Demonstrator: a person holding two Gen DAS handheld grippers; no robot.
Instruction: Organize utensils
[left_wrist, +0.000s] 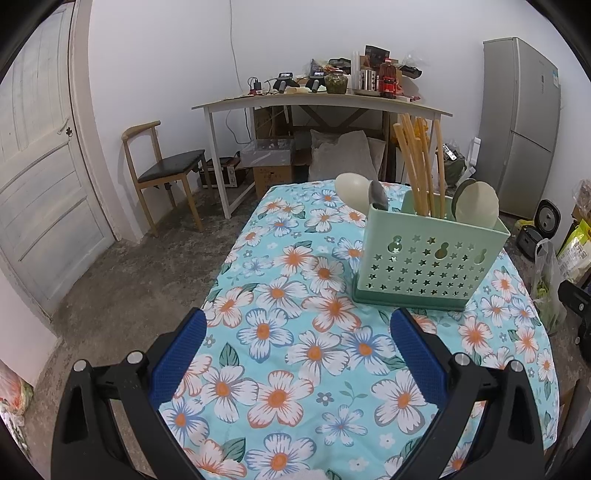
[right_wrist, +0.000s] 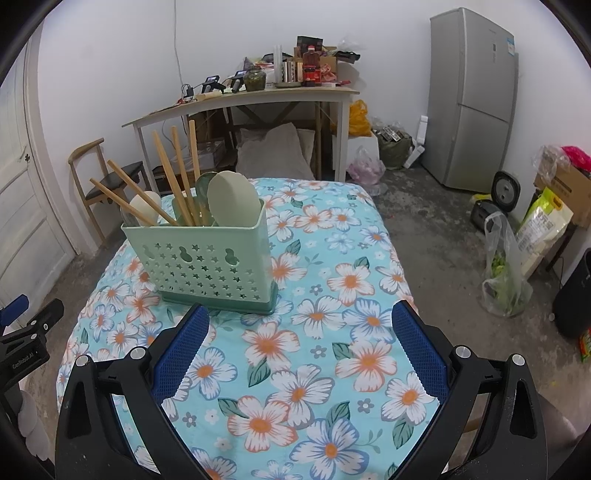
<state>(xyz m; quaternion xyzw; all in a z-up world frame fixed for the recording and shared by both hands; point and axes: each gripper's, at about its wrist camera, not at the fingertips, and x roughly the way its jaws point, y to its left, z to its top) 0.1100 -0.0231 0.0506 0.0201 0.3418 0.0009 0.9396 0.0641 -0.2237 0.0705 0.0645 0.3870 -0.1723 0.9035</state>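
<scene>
Blue padded left tongs (left_wrist: 297, 325) hang nearest, just above the flowery blue cloth on the desk (left_wrist: 280, 369). Their two fingers are wide apart and hold nothing. The right tongs (right_wrist: 301, 321) are wide apart too, with nothing between them.

A bit farther away stands the pale green plastic basket with star-shaped holes (right_wrist: 207, 262). It sits upright on the cloth, at the far right in the left view and at the far left in the right view, so it is between the two tongs.

Going left to right inside the basket: a cream plastic spoon (left_wrist: 352, 186) pokes up at the left end, with a grey metal spoon (left_wrist: 378, 197) beside it. In the middle part stand long tan wooden chopsticks (left_wrist: 417, 166); some lean out to the left. At the right end are a round cream plastic scoop (right_wrist: 232, 199) and a dark green spoon (right_wrist: 203, 184) tucked behind it.

All the utensils I can see are already in the basket. None lie on the cloth.

I think the chopsticks are light, stiff and thin, so they could slip or roll. Pinch one near the middle of the stick. The plastic spoons look light and smooth; grab them by the neck below the bowl. The basket looks light and could tip if bumped.
</scene>
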